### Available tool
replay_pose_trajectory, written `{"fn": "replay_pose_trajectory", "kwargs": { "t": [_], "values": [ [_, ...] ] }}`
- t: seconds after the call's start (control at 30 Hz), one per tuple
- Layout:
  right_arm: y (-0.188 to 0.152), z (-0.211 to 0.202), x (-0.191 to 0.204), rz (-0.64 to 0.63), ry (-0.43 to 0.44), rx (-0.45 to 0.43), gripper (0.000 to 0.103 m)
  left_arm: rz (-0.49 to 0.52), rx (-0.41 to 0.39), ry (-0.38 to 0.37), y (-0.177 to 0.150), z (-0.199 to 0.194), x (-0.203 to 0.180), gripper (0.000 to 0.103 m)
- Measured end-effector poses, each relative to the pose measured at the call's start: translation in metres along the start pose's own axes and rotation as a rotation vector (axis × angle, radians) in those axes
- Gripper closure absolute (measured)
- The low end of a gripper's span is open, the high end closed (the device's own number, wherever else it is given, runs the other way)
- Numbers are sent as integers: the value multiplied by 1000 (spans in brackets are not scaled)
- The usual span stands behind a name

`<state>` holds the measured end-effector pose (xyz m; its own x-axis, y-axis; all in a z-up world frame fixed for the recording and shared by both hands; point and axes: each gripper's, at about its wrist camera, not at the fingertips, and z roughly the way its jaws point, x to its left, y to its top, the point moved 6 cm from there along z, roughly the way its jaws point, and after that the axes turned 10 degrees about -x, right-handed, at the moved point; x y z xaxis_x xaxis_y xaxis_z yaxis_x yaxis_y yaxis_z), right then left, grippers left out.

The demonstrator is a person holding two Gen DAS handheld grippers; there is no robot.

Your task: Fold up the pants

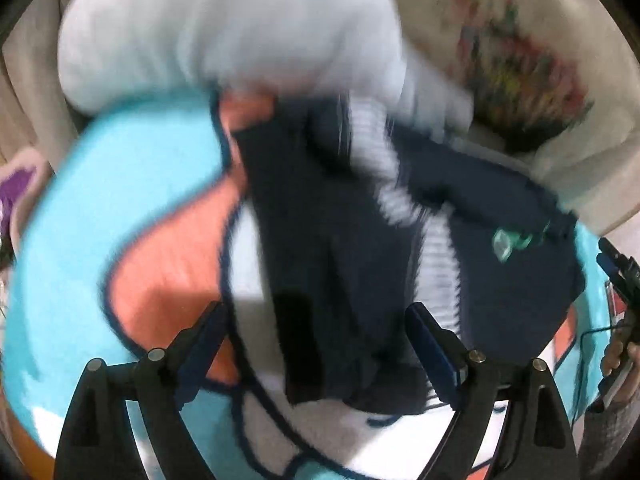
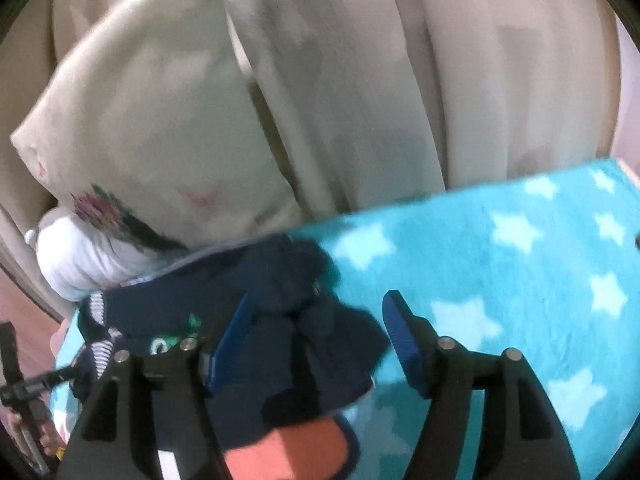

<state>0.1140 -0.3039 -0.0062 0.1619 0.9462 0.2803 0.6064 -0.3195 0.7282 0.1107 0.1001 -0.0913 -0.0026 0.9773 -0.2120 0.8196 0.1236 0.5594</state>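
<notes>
Dark navy pants (image 1: 328,240) with a white striped band and a green print lie crumpled on a turquoise blanket (image 1: 120,184). They also show in the right wrist view (image 2: 280,304). My left gripper (image 1: 316,320) is open, its blue-padded fingers apart over the near part of the pants. My right gripper (image 2: 316,320) is open too, with bunched navy cloth lying between and under its fingers. Neither pair of jaws is closed on the cloth. The left view is blurred.
The blanket (image 2: 500,264) has white stars and an orange and white figure (image 1: 172,256). A white pillow (image 1: 224,28) and a floral cream pillow (image 2: 152,120) lie at the far side. Beige curtains (image 2: 440,80) hang behind. The other hand-held gripper (image 1: 616,272) shows at the right edge.
</notes>
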Motion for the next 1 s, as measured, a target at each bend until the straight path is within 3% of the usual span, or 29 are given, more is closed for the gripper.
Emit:
{"fn": "replay_pose_trajectory", "kwargs": {
  "t": [0.07, 0.17, 0.2, 0.23, 0.27, 0.3, 0.57, 0.67, 0.77, 0.87, 0.9, 0.93, 1.0],
  "values": [
    [-14, 12, -4, 13, -24, 25, 36, 45, -52, 40, -1, 2, -9, 10],
    [-33, 33, -1, -23, -83, 59, 37, 79, -43, -18, -7, 5, -35, 13],
    [-41, 39, 4, -23, -47, 86, 48, 123, -43, -1, -10, 6, -45, 32],
    [-42, 41, 9, -27, -38, 87, 71, 161, -46, 29, -10, 5, -49, 59],
    [-42, 38, 10, -27, -34, 84, 85, 189, -41, 41, -10, 3, -53, 67],
    [-42, 36, 12, -2, 3, 104, 89, 175, -31, 26, -6, -2, -55, 68],
    [-23, -36, 25, 72, 144, 89, 90, 60, -26, -101, 3, -49, -33, 70],
    [-33, -56, 26, 43, 140, 96, 90, 59, -32, -96, -4, -65, -20, 67],
    [-59, -54, 16, 7, 81, 137, 87, 90, 9, -58, -19, -53, -20, 64],
    [-90, -43, -3, 3, -18, 226, 78, 114, 53, -24, -39, -41, -11, 60],
    [-93, -43, -8, 17, -17, 235, 70, 114, 56, -24, -43, -42, -7, 59],
    [-93, -47, -12, 36, -6, 229, 62, 116, 56, -27, -47, -49, -1, 59],
    [-82, -58, -17, 40, -16, 195, 57, 129, 25, -21, -47, -68, 8, 58]
  ]
}}
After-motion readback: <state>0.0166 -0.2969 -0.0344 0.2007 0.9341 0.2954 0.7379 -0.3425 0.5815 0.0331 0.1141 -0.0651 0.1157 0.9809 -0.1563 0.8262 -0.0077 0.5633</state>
